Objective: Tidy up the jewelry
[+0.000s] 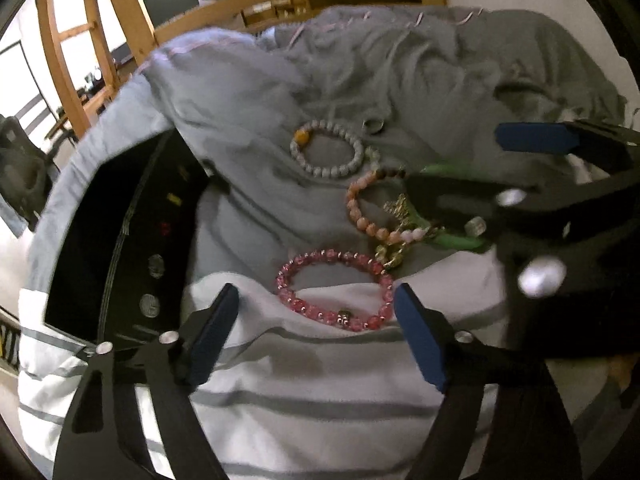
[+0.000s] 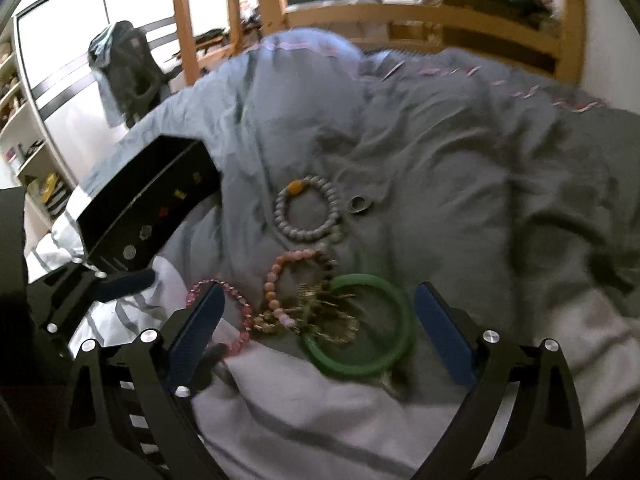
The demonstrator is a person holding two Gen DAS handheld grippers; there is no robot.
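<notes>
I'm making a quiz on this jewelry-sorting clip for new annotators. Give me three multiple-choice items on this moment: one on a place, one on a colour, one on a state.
1. Where is the black box relative to the jewelry in the right wrist view?
A. To the left
B. To the right
C. On top of it

2. What colour is the solid bangle?
A. Red
B. Green
C. White

3. How does the left gripper stand with the bright pink beaded bracelet?
A. Clamped shut on it
B. Open, a finger on either side of it
C. Shut, far from it

Answers:
1 A, the box lies on the bedding left of the bracelets.
2 B, the smooth ring is green.
3 B, the blue pads stand apart and do not press on the bracelet.
</notes>
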